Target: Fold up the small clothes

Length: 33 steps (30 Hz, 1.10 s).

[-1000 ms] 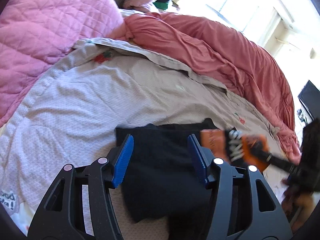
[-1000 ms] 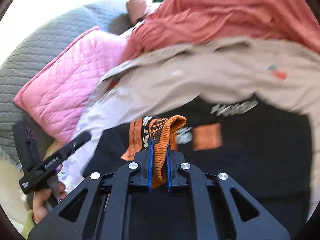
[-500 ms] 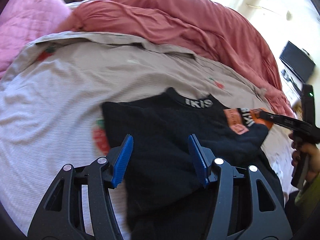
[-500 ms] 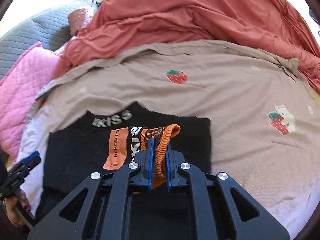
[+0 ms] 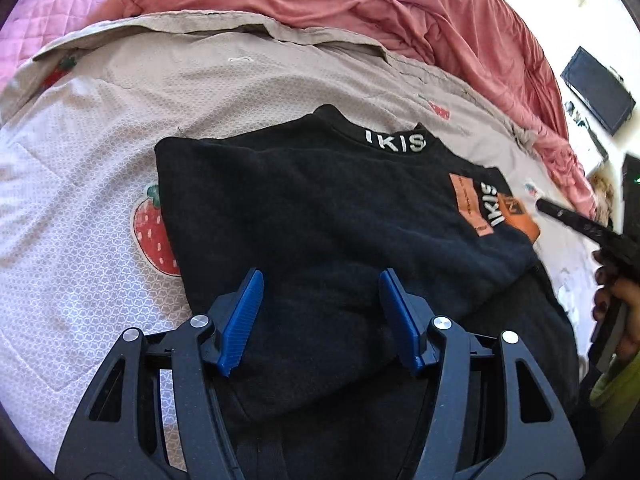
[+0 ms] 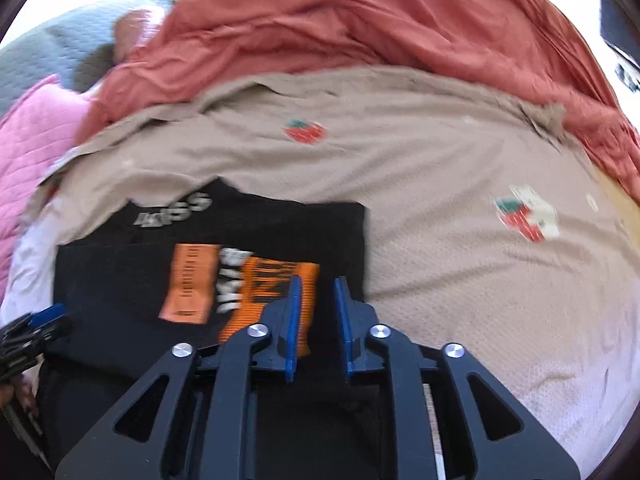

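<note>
Around my work there is a beige sheet (image 5: pixel 248 92) printed with strawberries, and behind it a rumpled coral duvet (image 6: pixel 360 20) heaped along the far side. A pink quilted pillow (image 6: pixel 24 144) sits off to the left in the right wrist view, with a grey quilted surface (image 6: pixel 60 48) behind it. None of these lies between my grippers and the garment.

The black sweatshirt (image 5: pixel 320 208) lies flat on the sheet, folded — its collar lettering faces away from me and its orange-cuffed sleeve (image 6: pixel 276 280) is laid across the body.

My left gripper (image 5: pixel 320 312) points steeply down over the near part of the sweatshirt, its blue pads spread wide with bare black cloth showing between them; I cannot tell whether they touch it.

My right gripper (image 6: pixel 318 320) also tilts steeply down. Its jaws have just been opening — they stand a narrow gap apart, and the cuff lies against the left pad and under it, no longer pinched. In the left wrist view I see the hand (image 5: pixel 616 304) that holds this gripper at the right edge, in a green sleeve.
</note>
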Each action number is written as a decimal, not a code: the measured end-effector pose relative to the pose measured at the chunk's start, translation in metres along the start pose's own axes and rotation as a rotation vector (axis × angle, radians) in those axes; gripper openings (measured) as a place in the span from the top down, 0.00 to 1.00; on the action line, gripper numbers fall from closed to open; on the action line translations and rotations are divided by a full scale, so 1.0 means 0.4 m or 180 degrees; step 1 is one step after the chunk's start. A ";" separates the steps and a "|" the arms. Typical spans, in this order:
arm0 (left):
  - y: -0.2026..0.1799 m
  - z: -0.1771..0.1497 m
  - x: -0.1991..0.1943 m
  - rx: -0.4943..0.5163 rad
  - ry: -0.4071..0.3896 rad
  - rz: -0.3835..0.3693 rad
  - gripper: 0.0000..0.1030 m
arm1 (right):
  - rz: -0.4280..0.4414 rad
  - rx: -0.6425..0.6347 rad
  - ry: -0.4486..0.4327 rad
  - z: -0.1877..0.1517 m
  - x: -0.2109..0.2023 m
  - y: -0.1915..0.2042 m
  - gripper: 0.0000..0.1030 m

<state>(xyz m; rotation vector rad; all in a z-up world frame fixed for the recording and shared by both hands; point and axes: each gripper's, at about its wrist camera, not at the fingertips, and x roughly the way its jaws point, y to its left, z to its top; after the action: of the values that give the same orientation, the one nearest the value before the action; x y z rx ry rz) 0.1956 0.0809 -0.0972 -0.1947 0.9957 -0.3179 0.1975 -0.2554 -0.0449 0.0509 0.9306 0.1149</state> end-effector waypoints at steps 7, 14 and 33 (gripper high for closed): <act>-0.003 0.003 0.002 0.0007 0.0025 0.0002 0.47 | 0.0161 -0.0386 0.0270 -0.022 0.064 0.095 0.74; -0.003 0.005 0.005 0.0010 0.0050 0.0004 0.46 | 0.0049 -0.0185 0.0465 -0.047 0.121 0.075 0.68; -0.016 0.010 -0.011 0.0062 0.0099 0.0128 0.43 | 0.0253 -0.0014 0.0287 -0.048 0.023 0.089 0.36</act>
<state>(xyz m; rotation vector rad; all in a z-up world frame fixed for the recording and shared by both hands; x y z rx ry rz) 0.1957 0.0766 -0.0894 -0.1524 1.0257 -0.2947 0.1848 -0.2190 -0.0604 0.0791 1.0185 0.1943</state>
